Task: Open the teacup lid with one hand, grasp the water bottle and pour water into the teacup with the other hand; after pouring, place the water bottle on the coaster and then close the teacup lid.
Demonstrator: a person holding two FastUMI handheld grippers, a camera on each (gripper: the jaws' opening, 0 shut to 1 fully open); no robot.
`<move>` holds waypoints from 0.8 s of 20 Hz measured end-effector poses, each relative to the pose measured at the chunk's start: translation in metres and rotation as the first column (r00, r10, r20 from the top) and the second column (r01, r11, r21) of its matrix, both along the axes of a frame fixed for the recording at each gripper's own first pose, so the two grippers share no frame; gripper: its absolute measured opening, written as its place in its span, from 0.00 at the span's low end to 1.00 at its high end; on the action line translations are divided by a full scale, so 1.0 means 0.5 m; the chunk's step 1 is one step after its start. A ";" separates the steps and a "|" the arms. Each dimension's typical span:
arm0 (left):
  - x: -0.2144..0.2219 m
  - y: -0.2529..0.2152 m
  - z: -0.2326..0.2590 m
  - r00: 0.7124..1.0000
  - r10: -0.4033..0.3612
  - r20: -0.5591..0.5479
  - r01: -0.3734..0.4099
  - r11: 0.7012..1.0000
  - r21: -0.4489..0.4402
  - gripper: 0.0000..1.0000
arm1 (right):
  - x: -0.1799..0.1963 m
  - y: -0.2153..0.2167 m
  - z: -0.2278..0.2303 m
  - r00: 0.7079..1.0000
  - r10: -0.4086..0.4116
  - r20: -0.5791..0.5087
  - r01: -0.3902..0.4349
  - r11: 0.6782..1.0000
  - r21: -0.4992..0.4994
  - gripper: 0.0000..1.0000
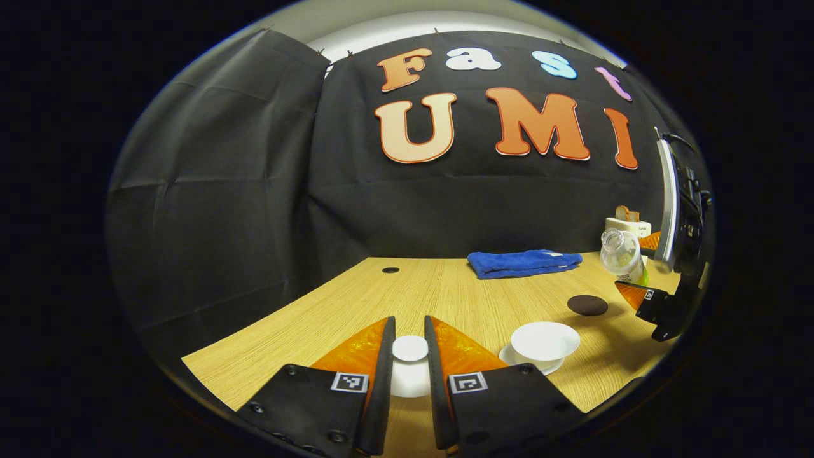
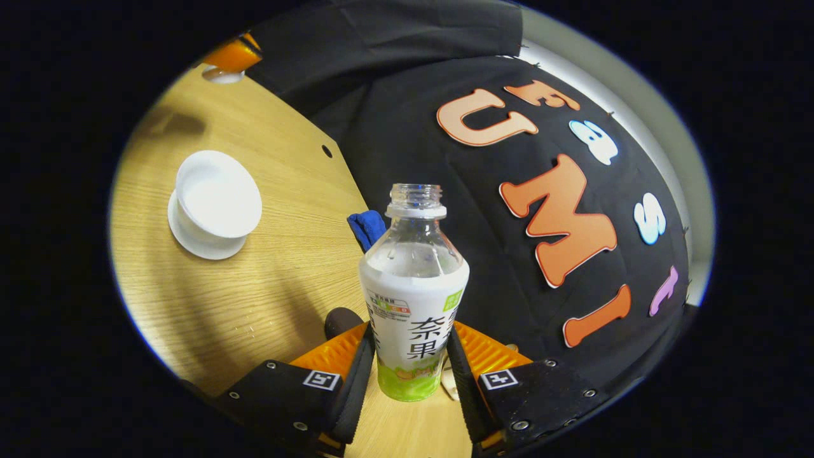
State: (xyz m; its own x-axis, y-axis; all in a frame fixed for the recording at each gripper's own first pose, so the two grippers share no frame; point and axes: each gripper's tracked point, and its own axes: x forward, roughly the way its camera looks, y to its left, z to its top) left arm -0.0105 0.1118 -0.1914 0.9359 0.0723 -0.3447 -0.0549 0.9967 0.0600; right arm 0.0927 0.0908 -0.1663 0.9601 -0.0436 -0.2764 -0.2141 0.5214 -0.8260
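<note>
In the left gripper view, the teacup lid (image 1: 410, 348) is being clamped by its knob between the two fingers of the left gripper (image 1: 407, 356), and it is being held just above the wooden table (image 1: 439, 286). Just to the right of that gripper, the uncovered white teacup (image 1: 545, 340) is being carried on its saucer (image 1: 509, 356). Beyond the cup, a dark round coaster (image 1: 587, 305) is lying flat on the tabletop, well apart from the cup. Farther back, a folded blue towel (image 1: 524, 262) is lying near the black cloth wall (image 1: 222, 191).

In the right gripper view, the water bottle (image 2: 413, 292) is being gripped around its labelled body by both fingers of the right gripper (image 2: 410, 375). The bottle is uncapped, and clear water is being held in its upper part. The bottle is being kept off the table and tilted, with its open neck pointing away from the gripper. The same bottle (image 1: 623, 254) is seen in the left gripper view, raised beyond the coaster, in the right gripper (image 1: 642, 280). The teacup (image 2: 218, 202) is seen to the left, well apart from the bottle's mouth, and part of the coaster (image 2: 342, 322) is seen beside the gripper's left finger.
</note>
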 end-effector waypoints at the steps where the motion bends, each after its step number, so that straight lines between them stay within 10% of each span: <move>1: -0.003 0.002 -0.001 1.000 0.001 -0.001 -0.001 1.000 -0.002 0.32 | 0.001 0.008 0.003 1.000 0.015 0.016 -0.014 0.999 -0.032 0.66; 8: -0.014 0.018 0.016 1.000 0.004 0.025 -0.005 1.000 0.024 0.32 | 0.000 0.043 0.029 0.980 0.148 0.134 -0.095 0.936 -0.340 0.65; 16: -0.030 0.025 0.008 1.000 0.007 0.017 -0.007 1.000 0.015 0.32 | 0.007 0.058 0.042 0.961 0.232 0.151 -0.140 0.877 -0.459 0.65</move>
State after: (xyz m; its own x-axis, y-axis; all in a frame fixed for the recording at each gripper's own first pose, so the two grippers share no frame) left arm -0.0253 0.1243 -0.1876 0.9409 0.0844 -0.3280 -0.0634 0.9952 0.0742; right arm 0.0962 0.1200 -0.1454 0.9947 0.0685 -0.0768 -0.0810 0.0610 -0.9949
